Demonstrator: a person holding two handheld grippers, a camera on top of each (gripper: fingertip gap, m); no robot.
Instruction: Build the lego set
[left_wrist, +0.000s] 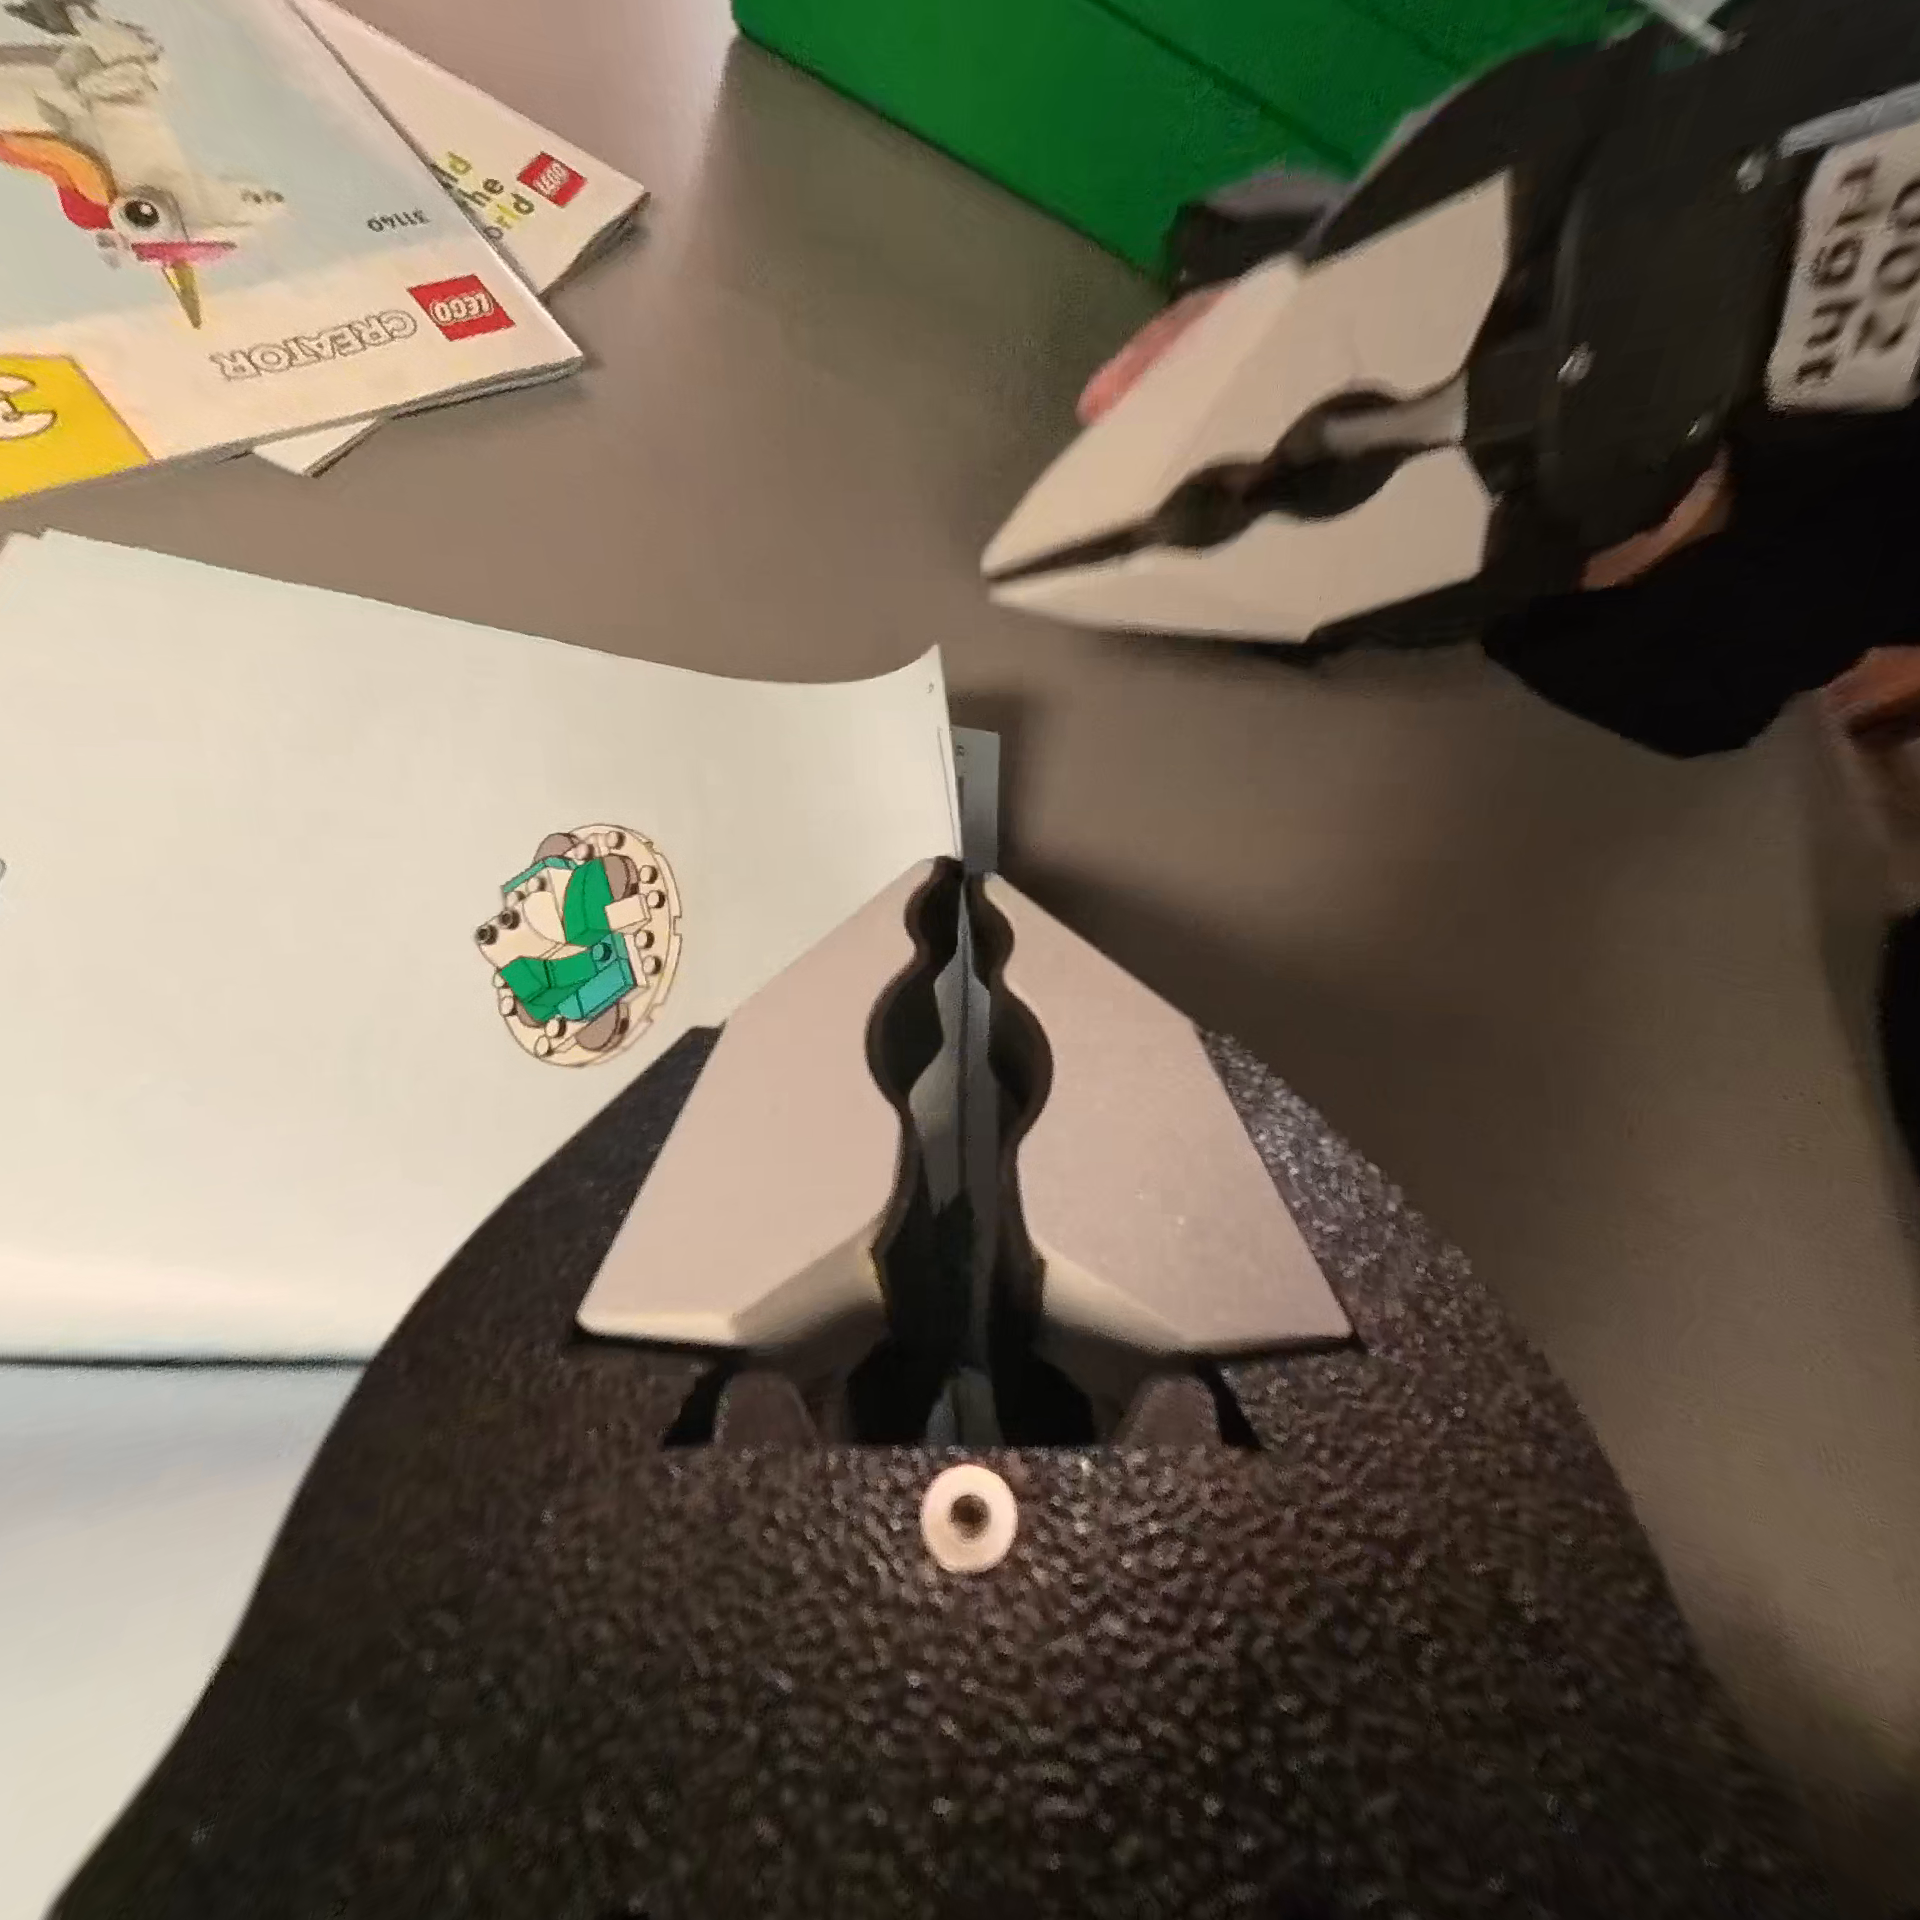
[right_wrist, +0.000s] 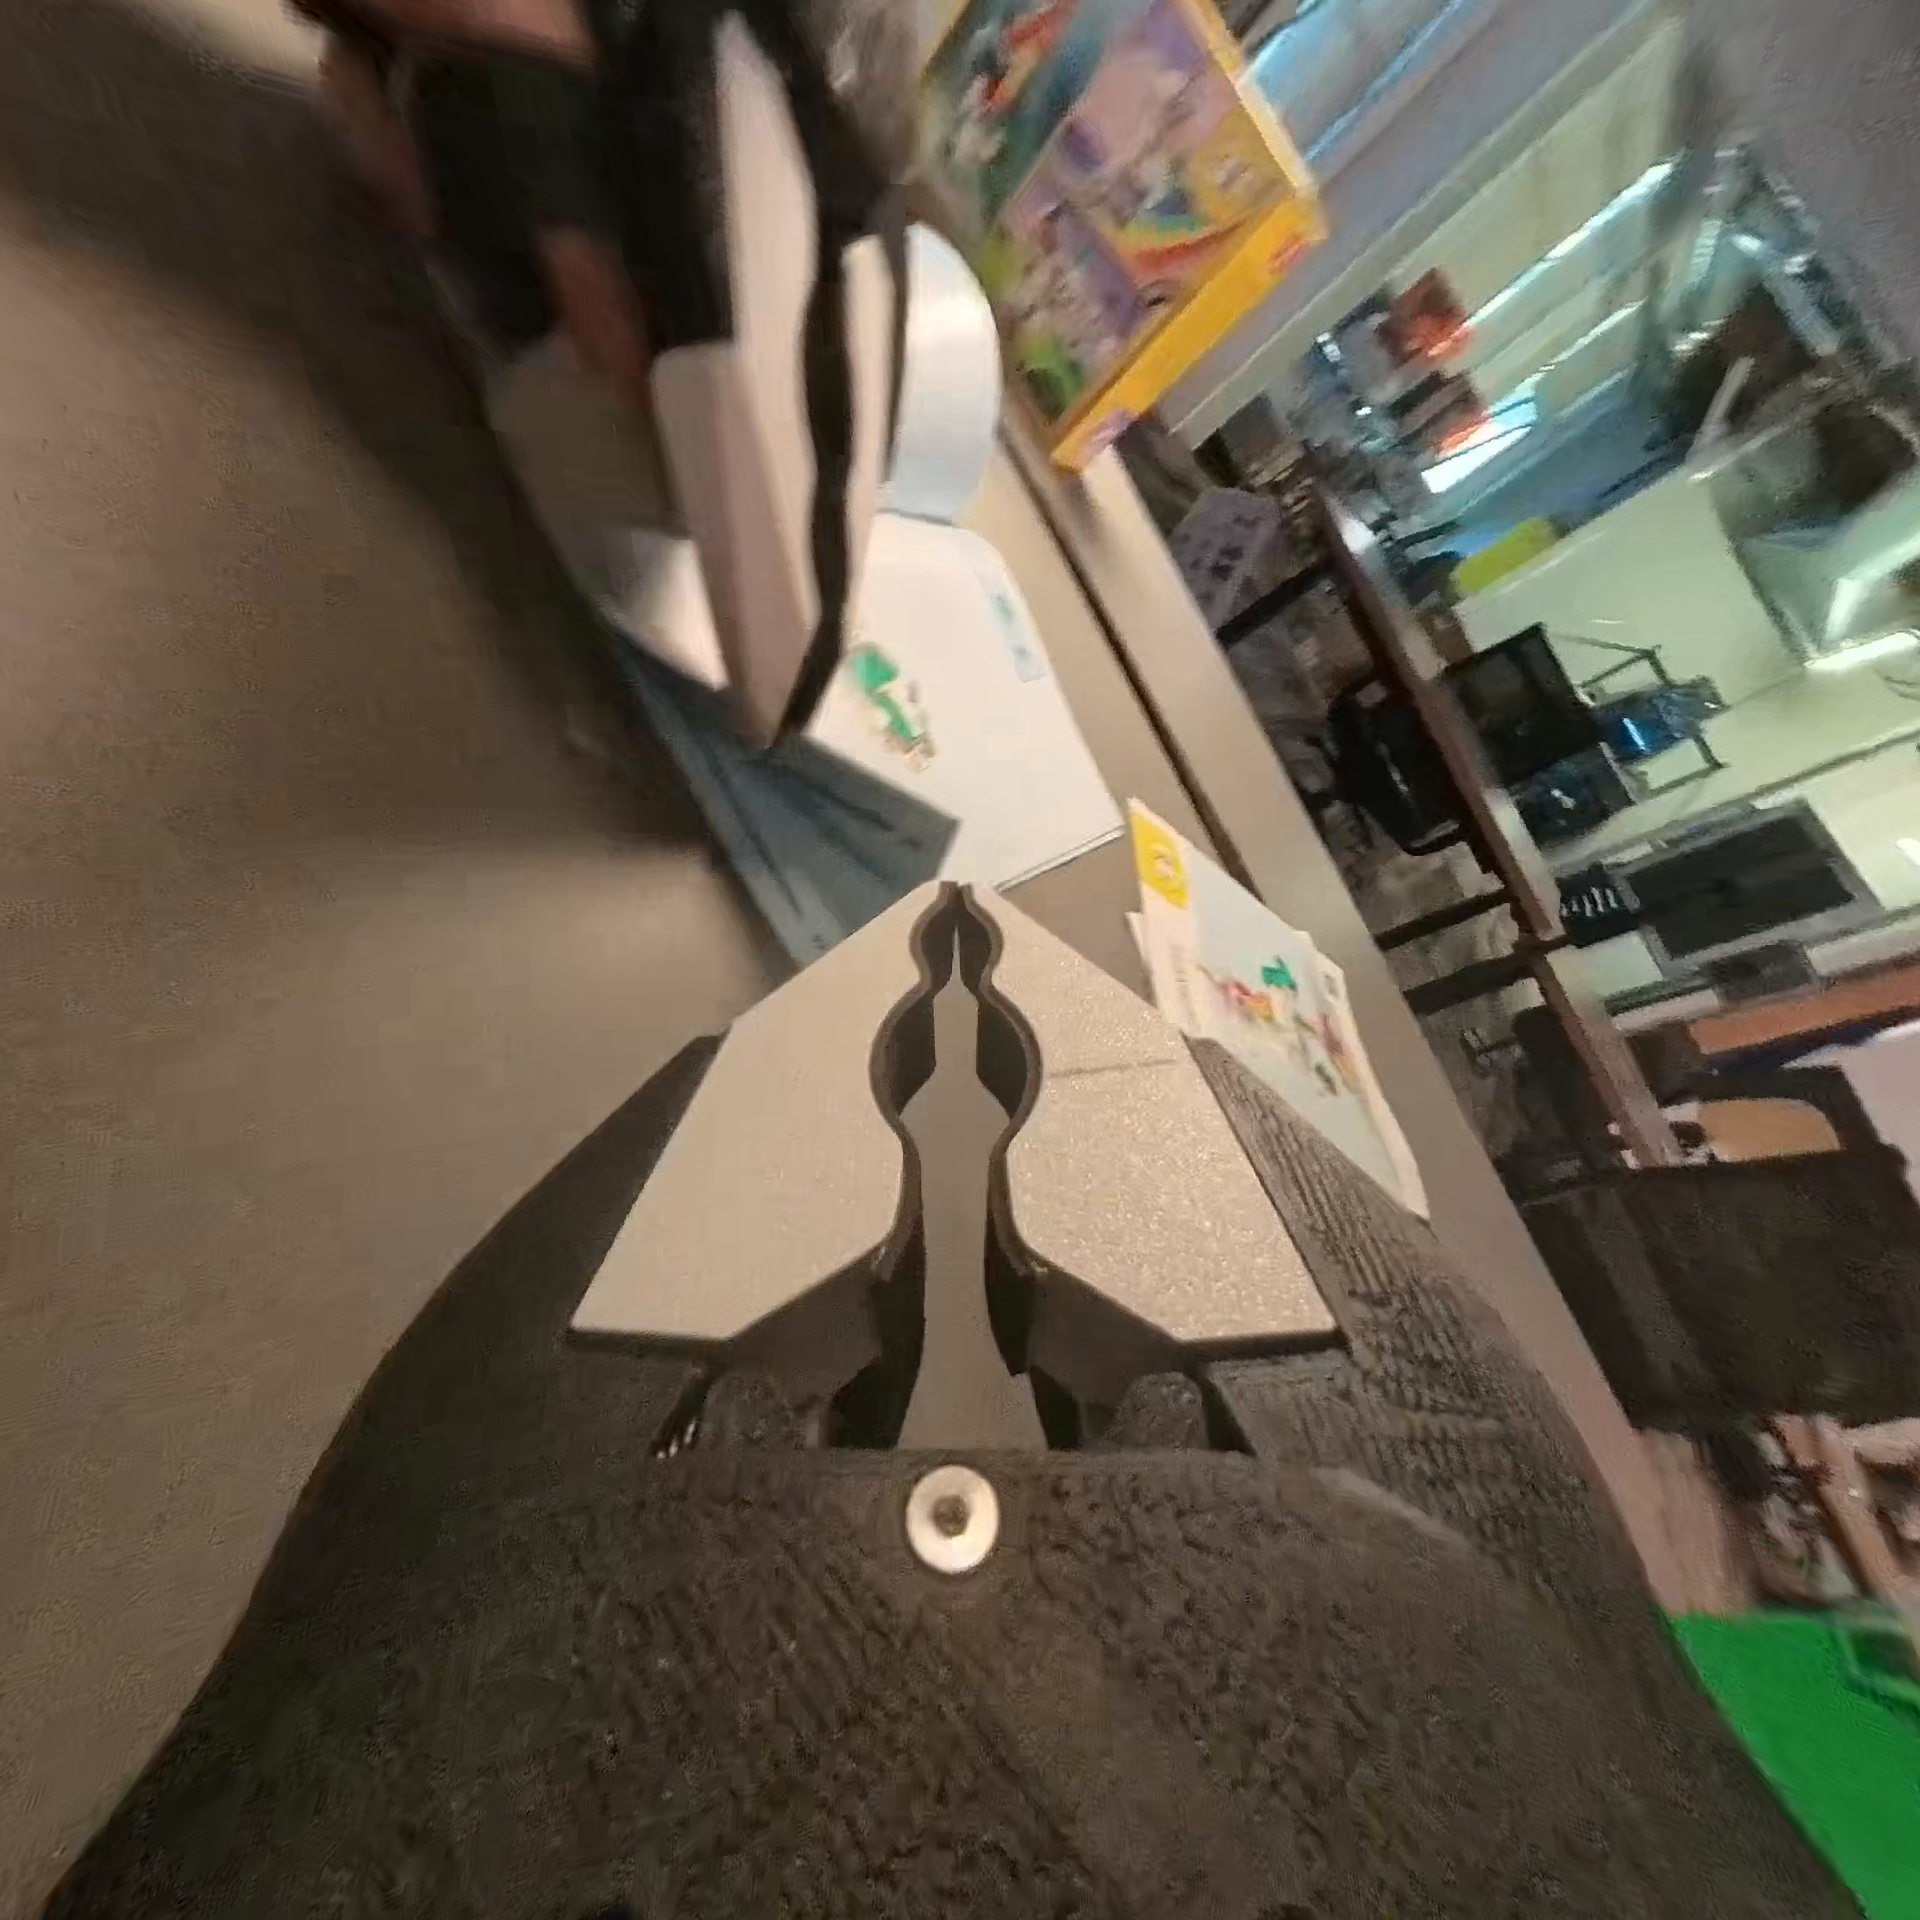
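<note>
The left gripper is pinched closed on the edge of a page of the open instruction booklet, which lies on the grey table; the page curls upward where it is held. A green and white model is printed on that page. Farther right, the right gripper hangs above the table with its tips together and nothing between them. Toward the far edge lie two closed booklets and a green box. A colourful set box stands farther off.
</note>
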